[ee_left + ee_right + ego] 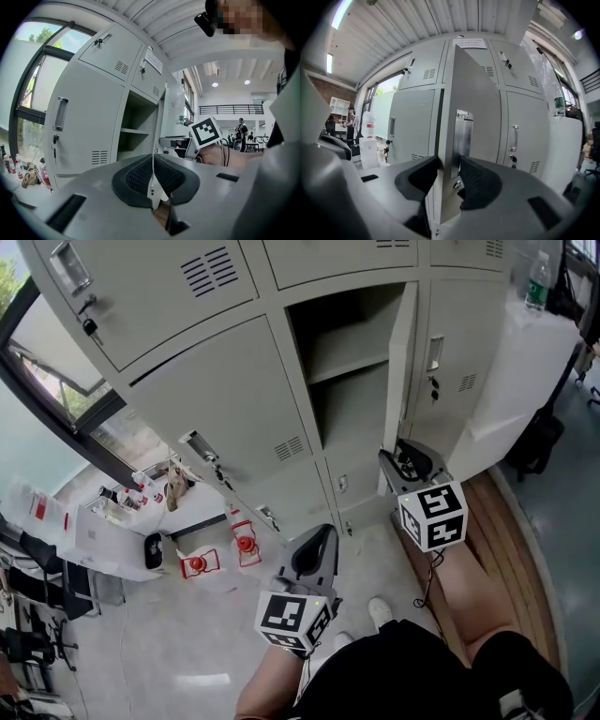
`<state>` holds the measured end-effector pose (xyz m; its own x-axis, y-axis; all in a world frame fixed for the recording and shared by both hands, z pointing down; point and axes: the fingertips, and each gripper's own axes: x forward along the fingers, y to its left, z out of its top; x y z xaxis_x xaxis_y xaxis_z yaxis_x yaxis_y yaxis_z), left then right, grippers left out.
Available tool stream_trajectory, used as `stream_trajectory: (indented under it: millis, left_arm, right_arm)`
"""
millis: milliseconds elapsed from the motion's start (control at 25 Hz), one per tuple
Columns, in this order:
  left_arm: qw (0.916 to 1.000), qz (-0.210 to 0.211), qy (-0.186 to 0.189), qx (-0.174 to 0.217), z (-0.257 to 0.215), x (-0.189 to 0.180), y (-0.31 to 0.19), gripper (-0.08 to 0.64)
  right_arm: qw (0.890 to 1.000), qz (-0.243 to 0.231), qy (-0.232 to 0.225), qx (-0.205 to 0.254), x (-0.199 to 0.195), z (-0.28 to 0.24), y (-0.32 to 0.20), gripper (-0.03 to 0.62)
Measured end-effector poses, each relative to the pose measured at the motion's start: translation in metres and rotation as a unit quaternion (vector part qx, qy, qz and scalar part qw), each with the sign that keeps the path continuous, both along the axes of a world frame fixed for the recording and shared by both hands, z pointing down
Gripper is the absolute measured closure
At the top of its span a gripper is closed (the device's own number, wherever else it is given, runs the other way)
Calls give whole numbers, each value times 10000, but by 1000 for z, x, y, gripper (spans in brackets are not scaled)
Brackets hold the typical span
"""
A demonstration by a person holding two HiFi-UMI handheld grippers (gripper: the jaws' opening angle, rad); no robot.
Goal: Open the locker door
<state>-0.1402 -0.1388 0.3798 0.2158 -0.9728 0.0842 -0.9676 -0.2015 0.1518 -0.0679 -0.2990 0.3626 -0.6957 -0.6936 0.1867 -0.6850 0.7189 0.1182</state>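
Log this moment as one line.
locker door: open | right gripper: jaws apart around its edge | left gripper: jaws together, empty

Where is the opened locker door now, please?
In the head view the door stands swung out right of its compartment, edge between the jaws of the right hand-held gripper.

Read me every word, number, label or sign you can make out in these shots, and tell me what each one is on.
Nothing can be read as words.
Paper notice above the open locker door: print too small to read.
Green label on the bottle: blurred.
Red and white packs: too small.
Marker cubes: black and white squares only, no letters.
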Motion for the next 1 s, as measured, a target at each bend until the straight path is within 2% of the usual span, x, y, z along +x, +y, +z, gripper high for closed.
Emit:
stream_trajectory:
  millis: [640,720,1000]
  left_arm:
    - [9970,778,9,33,-1,57,-21,538]
    - [9963,864,20,25,0,64,-25,537]
    - [9939,1102,58,-16,4,82,-41,537]
  right_arm:
    - [9975,603,-338,-125,95,0,-2,402]
    - [9967,700,-379,-149,105,0,-5,437]
    - [9901,1338,-403,-150,155,2,-32,456]
